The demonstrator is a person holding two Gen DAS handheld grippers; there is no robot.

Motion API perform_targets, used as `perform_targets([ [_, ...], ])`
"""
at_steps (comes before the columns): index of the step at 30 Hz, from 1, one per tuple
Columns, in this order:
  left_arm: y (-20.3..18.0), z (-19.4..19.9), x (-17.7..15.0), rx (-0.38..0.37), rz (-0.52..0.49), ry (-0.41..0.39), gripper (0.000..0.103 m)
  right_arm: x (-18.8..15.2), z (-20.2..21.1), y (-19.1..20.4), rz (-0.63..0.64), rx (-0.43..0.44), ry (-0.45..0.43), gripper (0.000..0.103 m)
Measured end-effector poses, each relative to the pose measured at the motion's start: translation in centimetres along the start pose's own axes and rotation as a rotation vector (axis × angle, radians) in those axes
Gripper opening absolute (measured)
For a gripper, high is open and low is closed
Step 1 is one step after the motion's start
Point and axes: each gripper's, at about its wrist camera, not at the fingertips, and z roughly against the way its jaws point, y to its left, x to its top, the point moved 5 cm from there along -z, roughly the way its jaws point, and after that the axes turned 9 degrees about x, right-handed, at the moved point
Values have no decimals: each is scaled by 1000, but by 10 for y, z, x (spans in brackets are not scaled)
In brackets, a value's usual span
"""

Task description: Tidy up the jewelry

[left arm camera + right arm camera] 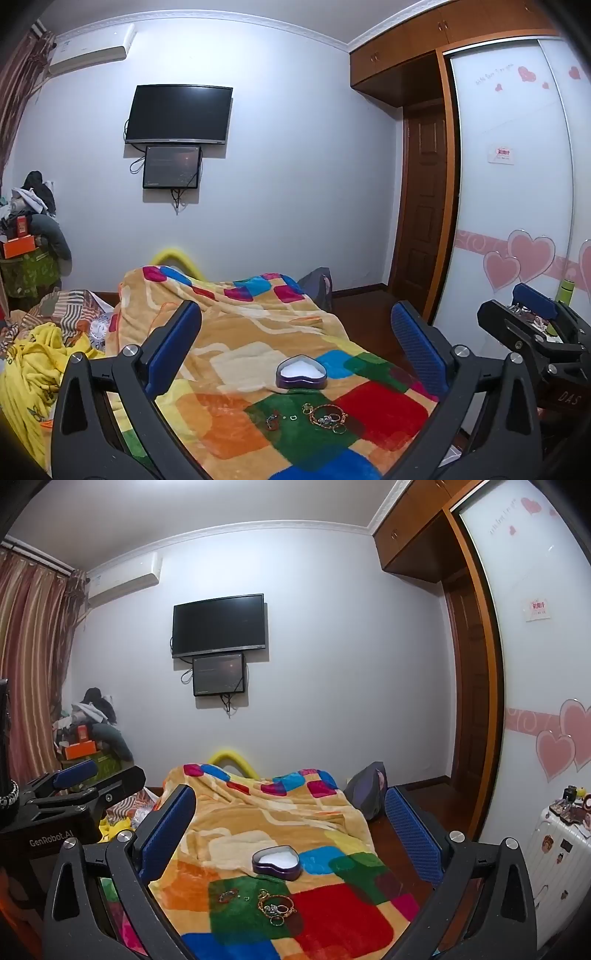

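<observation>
The left tongs (295,347) and right tongs (291,830) stood wide and empty above the bed's blanket (332,923). The jewelry pile (275,908) lay just before the heart-shaped tin (276,862); tangled rings could slip into the soft fleece.

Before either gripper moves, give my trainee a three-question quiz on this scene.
1. True or false: the heart-shaped box on the blanket is open.
2. Where does the jewelry pile lie? A) inside the box B) on the blanket, nearer the camera than the box C) between one gripper's fingers
3. Fill in: the fingers of the left gripper and the right gripper are spread ____.

Key: 1 true; 2 B; 3 open
</observation>
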Motion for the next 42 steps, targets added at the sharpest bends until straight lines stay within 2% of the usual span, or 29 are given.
perform_targets([
  [42, 2, -12, -5, -2, 8, 25, 103, -7, -6, 4, 0, 0, 31, 102],
])
